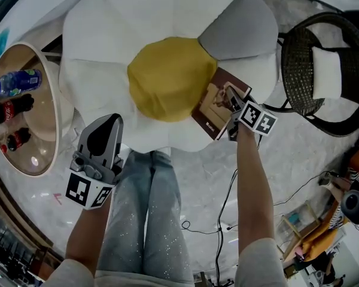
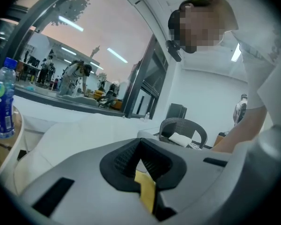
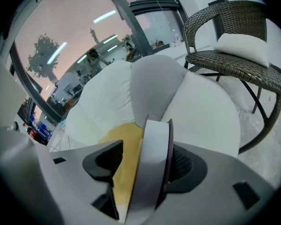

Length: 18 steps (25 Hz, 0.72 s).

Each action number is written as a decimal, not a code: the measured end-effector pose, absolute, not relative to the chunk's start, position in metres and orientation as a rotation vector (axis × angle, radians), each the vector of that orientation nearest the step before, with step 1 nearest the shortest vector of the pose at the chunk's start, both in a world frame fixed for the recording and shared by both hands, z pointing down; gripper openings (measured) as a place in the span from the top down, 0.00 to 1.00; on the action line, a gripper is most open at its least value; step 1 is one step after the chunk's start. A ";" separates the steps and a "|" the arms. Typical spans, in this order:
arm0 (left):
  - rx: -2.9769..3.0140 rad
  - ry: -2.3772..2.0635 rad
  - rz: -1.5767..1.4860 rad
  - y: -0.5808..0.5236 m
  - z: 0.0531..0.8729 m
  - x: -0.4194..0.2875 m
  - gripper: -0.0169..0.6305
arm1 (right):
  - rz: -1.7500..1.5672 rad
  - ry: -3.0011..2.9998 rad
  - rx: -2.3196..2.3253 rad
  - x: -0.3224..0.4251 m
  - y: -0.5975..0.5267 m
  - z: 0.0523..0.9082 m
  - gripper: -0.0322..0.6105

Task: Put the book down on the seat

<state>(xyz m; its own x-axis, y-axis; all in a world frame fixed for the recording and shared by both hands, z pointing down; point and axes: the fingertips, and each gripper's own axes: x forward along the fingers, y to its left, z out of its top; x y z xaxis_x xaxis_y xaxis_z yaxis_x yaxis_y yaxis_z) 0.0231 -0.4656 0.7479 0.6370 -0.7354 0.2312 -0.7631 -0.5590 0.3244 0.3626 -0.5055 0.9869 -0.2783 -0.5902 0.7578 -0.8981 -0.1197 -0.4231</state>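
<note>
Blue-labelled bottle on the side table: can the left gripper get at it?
Probably yes: the left gripper is empty and nothing stands between it and the bottle; it would have to swing left and open its jaws.

The head view looks steeply down from above onto the flower-shaped seat (image 1: 167,17), with both arms and the floor in frame. The left gripper view sits low behind the left tongs (image 2: 140,159) and faces almost level across the seat. The right gripper view, close behind the right tongs (image 3: 147,165), tilts down at the seat. All three views share the seat and the wicker chair (image 1: 323,70).
</note>
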 end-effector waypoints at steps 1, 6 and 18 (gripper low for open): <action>2.467 -1.184 0.095 -0.465 0.748 0.023 0.95 | 1.347 -1.828 1.646 0.364 -0.505 0.988 0.51; 2.467 -1.174 0.092 -0.464 0.751 0.022 0.95 | 1.253 -1.785 1.714 0.384 -0.503 0.978 0.47; 2.469 -1.162 0.097 -0.463 0.752 0.028 0.95 | 1.141 -1.779 1.924 0.419 -0.498 0.954 0.82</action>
<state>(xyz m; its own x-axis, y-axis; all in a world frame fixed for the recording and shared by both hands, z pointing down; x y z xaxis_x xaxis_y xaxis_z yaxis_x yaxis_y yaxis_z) 0.0278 -0.4630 0.7520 0.6506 -0.7233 0.2317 -0.7516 -0.5694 0.3329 0.4188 -0.4984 0.9539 -0.0716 -0.7095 0.7011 -0.9331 -0.2006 -0.2984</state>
